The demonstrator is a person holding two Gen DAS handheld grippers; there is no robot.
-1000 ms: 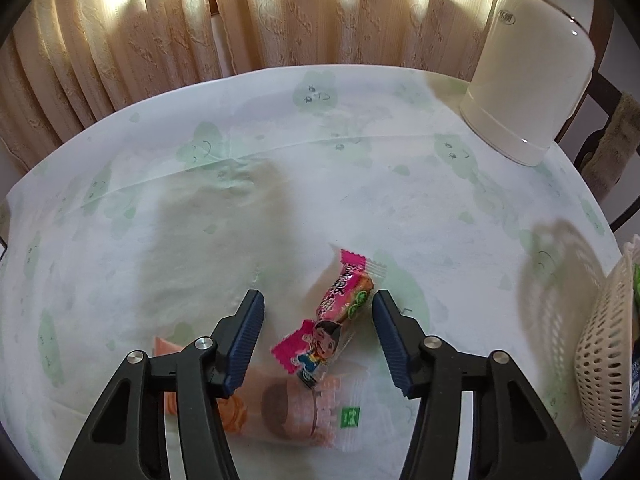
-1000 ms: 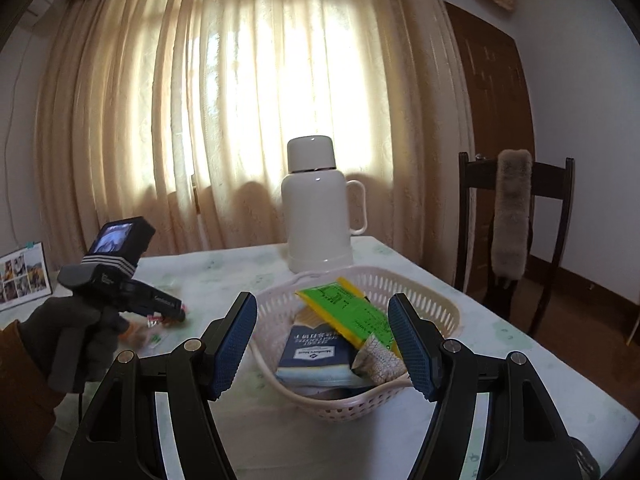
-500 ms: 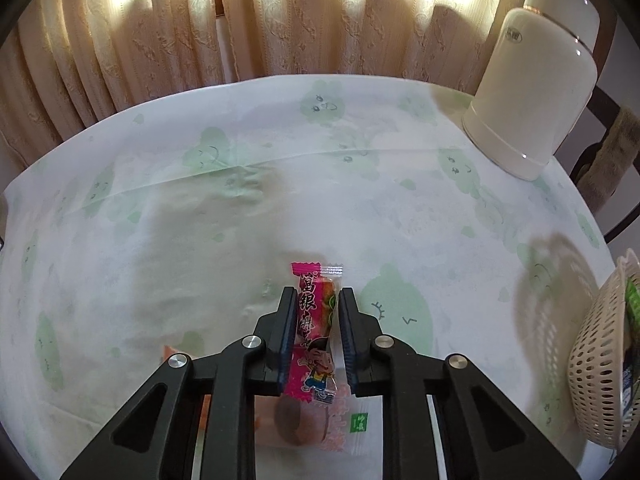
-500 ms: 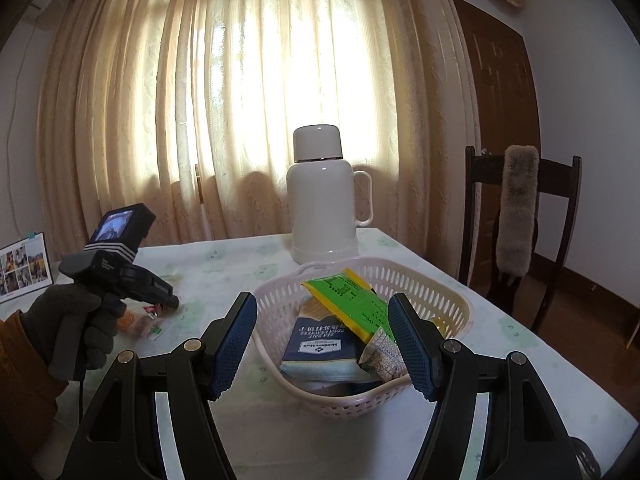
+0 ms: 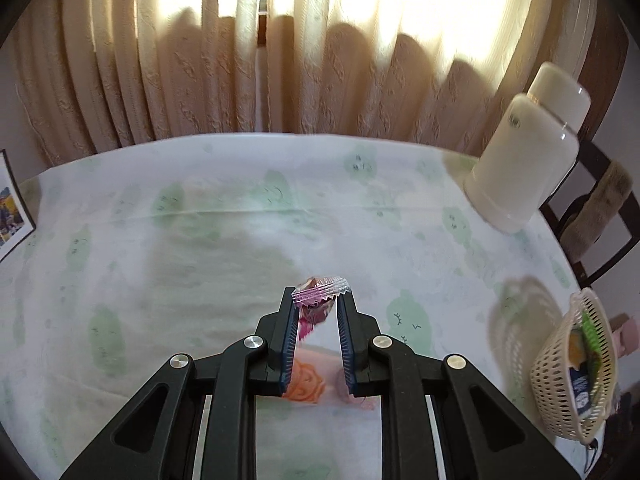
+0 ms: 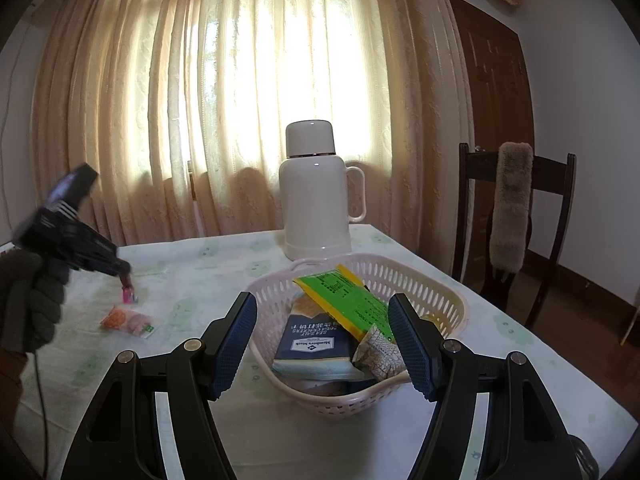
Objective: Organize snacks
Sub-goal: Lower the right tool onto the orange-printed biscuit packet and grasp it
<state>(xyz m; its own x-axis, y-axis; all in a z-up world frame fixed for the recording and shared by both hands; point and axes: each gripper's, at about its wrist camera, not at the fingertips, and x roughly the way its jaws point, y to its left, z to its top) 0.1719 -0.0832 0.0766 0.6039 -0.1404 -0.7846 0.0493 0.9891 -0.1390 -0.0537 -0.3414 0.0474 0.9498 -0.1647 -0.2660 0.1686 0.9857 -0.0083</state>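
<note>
Glossy pink crinkled-foil candy wrapper (image 5: 316, 300) with a serrated, clear-film edge is noted between ribbed blue rubber-like pads (image 5: 289, 340) on the matt black plastic left gripper (image 5: 316, 312); bright metal screw heads are seen on its arms. Smooth white tablecloth with pale green print (image 5: 224, 248) shows a crease line. Cream perforated plastic basket (image 6: 436, 292) appears semi-gloss. Shiny green plastic packet (image 6: 344, 296) is recorded inside it. Glossy white plastic thermos jug (image 6: 314, 196) reflects highlights. Textured beige woven curtains (image 6: 200, 100) look matt. Dark wooden chair (image 6: 560, 216) appears polished.
</note>
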